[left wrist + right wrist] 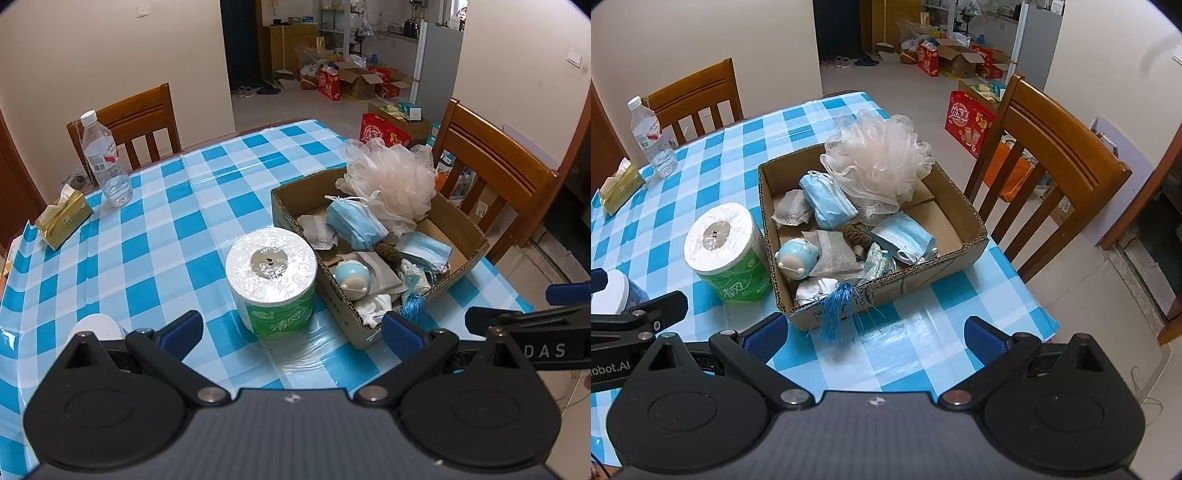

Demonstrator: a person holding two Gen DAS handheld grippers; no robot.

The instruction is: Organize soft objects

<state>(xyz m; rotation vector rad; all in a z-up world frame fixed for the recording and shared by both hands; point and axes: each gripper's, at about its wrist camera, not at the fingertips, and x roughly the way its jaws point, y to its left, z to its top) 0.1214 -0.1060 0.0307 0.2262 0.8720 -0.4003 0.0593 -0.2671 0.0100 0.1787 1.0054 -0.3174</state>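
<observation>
Nearest to me, my left gripper hangs above the table edge with its blue pads spread wide and nothing between them; my right gripper is likewise spread and empty, just short of the box. Beside the left gripper, a white-lidded jar on the checked tablecloth. Next, one toilet roll in green wrapper, standing upright, just beside the left wall of the cardboard box. The box is shallow and open-topped, near the table's right edge. Contents, front to back: a blue tassel hanging over the front wall onto the cloth; a white bundle in the front corner; a small round blue-and-cream toy; a grey pouch touching the toy; a patterned blue cloth piece; a brown knotted item, too small to identify; a flat blue face mask toward the right; a second grey pouch by the left wall; a rolled blue face mask; a pale pink mesh bath sponge rising above the back wall. Far left of table: a yellow tissue pack and a clear water bottle, upright, near each other. Beyond: two wooden chairs, one behind the table and one at its right.
</observation>
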